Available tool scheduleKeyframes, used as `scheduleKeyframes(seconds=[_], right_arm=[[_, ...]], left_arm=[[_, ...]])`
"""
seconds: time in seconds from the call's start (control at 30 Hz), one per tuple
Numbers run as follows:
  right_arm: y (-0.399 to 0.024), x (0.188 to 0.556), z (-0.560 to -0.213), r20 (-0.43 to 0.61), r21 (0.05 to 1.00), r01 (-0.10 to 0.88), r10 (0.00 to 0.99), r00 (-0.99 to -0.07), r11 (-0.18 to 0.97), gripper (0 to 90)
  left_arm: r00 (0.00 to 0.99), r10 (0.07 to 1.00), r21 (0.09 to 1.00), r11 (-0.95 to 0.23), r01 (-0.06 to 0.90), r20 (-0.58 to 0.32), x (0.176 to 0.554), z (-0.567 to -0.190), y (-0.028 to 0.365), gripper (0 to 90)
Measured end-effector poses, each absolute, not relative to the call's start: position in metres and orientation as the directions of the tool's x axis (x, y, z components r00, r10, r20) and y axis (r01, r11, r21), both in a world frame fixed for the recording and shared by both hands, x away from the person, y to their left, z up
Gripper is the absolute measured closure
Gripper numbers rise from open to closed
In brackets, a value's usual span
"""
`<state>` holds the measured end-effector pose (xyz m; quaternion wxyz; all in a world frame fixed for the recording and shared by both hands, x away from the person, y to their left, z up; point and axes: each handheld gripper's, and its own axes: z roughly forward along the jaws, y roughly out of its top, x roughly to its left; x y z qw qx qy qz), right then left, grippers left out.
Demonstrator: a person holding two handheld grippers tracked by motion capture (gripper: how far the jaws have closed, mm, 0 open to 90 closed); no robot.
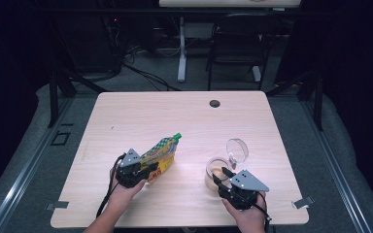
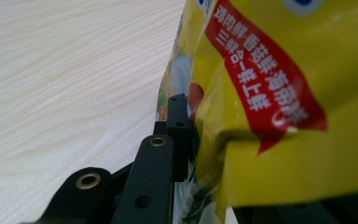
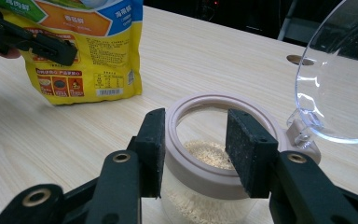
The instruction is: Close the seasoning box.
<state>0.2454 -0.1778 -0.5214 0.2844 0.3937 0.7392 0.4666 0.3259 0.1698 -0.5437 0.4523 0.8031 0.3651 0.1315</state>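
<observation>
Left tool (image 1: 143, 174) clamps the lower end of the yellow pouch (image 1: 159, 156), jaws narrow, pads on the film. In the left gripper view the left pad (image 2: 177, 122) presses on the pouch (image 2: 279, 107). Pouch sits toward the near-left part of the surface (image 1: 184, 116), long axis tilted up and away, green cap (image 1: 177, 136) at the far, high end, pointing toward the far right.

Right tool (image 1: 226, 180) grips the jar (image 1: 217, 170) by its rim, one pad outside, one inside the mouth; the right gripper view shows it clearly: jar (image 3: 214, 154) partly filled with pale grains, clear hinged lid (image 3: 340, 79) flipped open on the far side. Jar stands near the near-right part of the surface.

Key relation: jar mouth lies to the right of the pouch, well apart, and the cap end is the end nearer it. My read: the left hand carries the pouch rightward over the jar while the right steadies it. Cap looks on, so that comes first.
</observation>
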Motion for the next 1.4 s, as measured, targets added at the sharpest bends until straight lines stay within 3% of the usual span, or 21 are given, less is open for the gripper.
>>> scheduleKeyframes(seconds=[0.4, 0.77, 1.4], right_arm=[[-0.178, 0.245, -0.521, -0.054, 0.915, 0.313, 0.845, -0.533, 0.255, 57.9], [-0.178, 0.245, -0.522, -0.053, 0.916, 0.312, 0.846, -0.530, 0.253, 57.3], [-0.178, 0.245, -0.522, -0.050, 0.914, 0.317, 0.845, -0.532, 0.254, 56.3]], left_arm=[[0.672, 0.726, 0.831, -0.275, 0.483, -0.150, 0.324, -0.546, 0.181, 72.4], [0.657, 0.735, 0.830, -0.254, 0.496, -0.168, 0.322, -0.548, 0.190, 55.8], [0.660, 0.735, 0.835, -0.261, 0.485, -0.153, 0.315, -0.547, 0.197, 44.0]])
